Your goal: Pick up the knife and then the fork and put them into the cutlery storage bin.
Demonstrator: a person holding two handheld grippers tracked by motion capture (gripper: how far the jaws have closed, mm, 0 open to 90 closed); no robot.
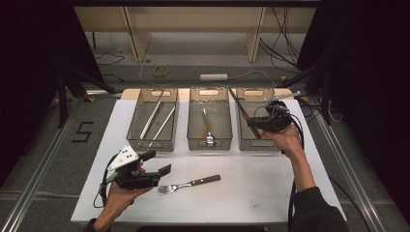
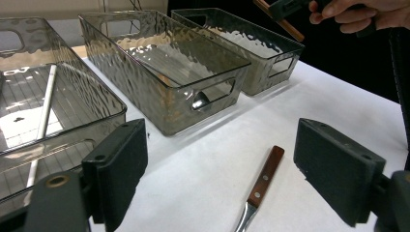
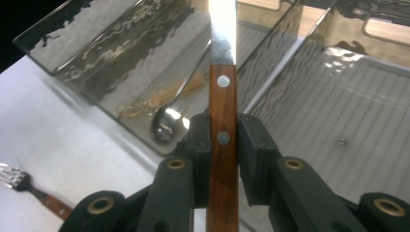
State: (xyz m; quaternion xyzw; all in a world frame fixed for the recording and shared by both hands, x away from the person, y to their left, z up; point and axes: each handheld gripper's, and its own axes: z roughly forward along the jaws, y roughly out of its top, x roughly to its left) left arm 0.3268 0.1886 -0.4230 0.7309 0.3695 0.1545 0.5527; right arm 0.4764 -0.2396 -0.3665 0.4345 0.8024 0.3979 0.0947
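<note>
The right claw (image 3: 223,145) is clamped on the wooden handle of a knife (image 3: 223,104), both pads pressing its sides just below the blade. In the high view the knife (image 1: 243,113) is held in the air over the rightmost bin (image 1: 256,93), blade slanting up and to the left. The left claw (image 2: 220,174) stands wide apart with nothing between its pads, low over the white surface (image 1: 251,179). A fork (image 1: 188,184) lies flat just beside it, its wooden handle (image 2: 265,176) showing between the jaws.
</note>
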